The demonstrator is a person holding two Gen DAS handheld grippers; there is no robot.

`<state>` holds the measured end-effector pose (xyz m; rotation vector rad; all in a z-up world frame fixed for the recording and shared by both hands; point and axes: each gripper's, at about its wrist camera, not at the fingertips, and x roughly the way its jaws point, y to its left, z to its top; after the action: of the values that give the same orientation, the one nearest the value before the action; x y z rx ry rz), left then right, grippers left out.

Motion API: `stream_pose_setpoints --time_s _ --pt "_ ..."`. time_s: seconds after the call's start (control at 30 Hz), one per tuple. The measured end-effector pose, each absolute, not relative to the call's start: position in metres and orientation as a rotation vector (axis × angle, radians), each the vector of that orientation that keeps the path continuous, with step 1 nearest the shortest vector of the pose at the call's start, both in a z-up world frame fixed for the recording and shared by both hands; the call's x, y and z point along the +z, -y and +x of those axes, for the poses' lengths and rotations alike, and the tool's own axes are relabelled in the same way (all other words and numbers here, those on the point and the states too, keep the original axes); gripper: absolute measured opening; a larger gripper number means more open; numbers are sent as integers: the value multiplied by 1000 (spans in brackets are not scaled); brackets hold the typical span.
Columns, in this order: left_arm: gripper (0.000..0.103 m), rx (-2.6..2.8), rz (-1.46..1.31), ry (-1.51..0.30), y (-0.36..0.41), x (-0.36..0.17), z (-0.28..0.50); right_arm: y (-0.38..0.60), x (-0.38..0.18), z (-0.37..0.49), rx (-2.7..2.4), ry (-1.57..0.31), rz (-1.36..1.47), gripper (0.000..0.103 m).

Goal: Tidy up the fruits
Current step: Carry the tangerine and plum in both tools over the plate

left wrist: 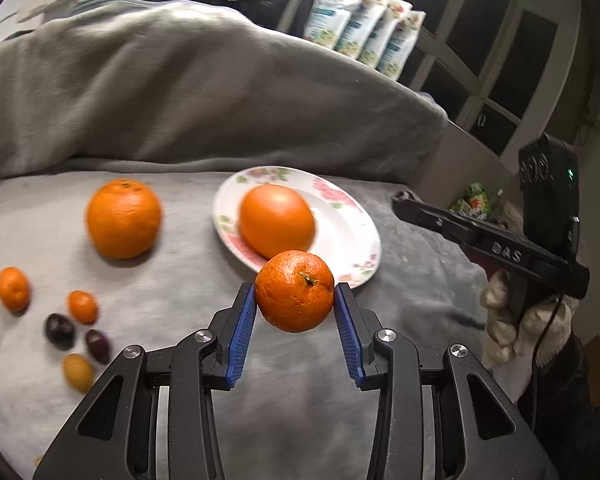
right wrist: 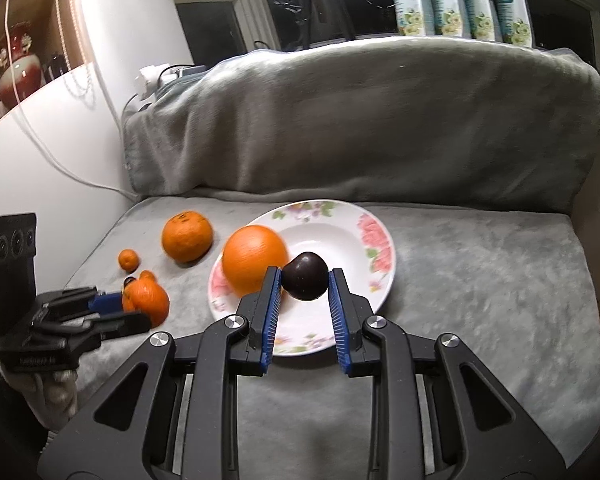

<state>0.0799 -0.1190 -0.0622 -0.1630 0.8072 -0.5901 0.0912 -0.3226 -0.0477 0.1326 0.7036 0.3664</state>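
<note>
**Holding fruit in both grippers by the plate**

Pinching a mandarin [left wrist: 295,291] between its blue fingers [left wrist: 242,330], the left gripper [left wrist: 295,300] hangs just off the near rim of the floral plate [left wrist: 352,236]. The right gripper [right wrist: 305,280] clamps a dark plum [right wrist: 305,275] above the plate's bowl, beside the large orange [right wrist: 254,264] resting there. Other fruits lie on the grey blanket [left wrist: 180,280].

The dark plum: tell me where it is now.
In the right wrist view, the plum is held in the right gripper over the plate, just right of the orange on it.
</note>
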Motion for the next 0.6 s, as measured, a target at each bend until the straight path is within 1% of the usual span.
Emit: stream_pose_setpoints --time_s 0.27,0.6 --pt "38 -630 -132 -834 155 -69 86 339 -52 110 353 -718 150 25" --pt "38 -627 -82 -828 181 -70 93 340 -67 138 359 -742 155 25"
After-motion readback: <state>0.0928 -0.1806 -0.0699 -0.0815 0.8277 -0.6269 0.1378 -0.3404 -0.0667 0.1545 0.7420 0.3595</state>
